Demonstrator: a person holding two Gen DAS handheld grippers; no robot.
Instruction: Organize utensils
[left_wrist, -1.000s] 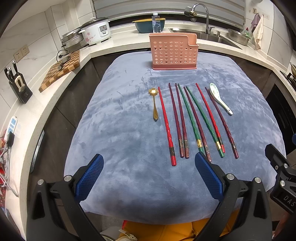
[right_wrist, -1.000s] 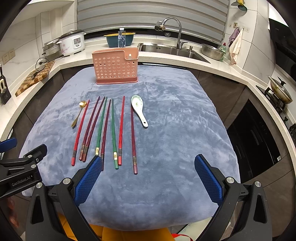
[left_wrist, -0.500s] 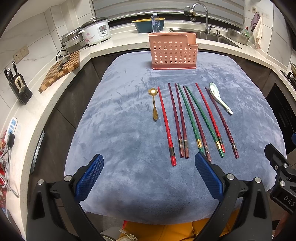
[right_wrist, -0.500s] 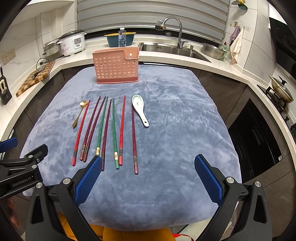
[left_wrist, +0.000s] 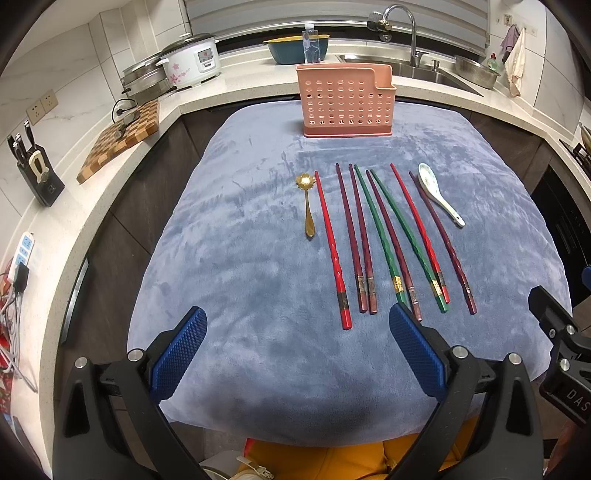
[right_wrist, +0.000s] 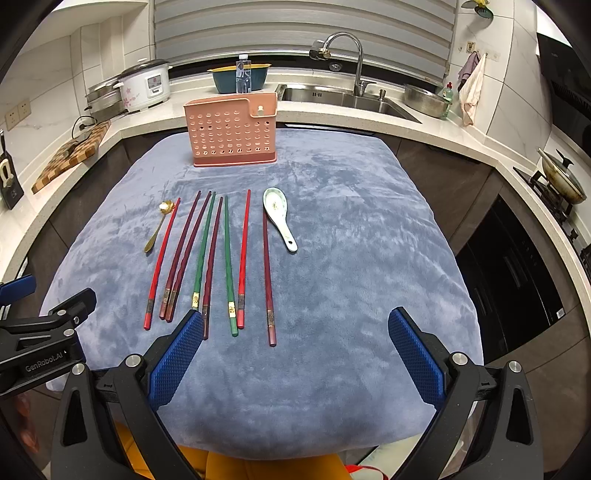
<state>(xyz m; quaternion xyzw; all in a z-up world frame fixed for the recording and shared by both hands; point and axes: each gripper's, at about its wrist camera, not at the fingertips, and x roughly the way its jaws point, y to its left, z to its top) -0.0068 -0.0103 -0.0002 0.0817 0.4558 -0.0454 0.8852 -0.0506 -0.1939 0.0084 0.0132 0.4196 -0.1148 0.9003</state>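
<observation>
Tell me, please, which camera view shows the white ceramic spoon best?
The right wrist view: the white ceramic spoon lies near the frame's centre, bowl and handle unobstructed, its floral pattern visible. The left wrist view shows it whole too, but farther to the side and smaller.

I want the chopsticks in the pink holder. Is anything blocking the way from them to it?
No, nothing visible. Only bare blue cloth lies between the chopsticks and the holder. Both spoons lie beside the row, not ahead of it.
</observation>
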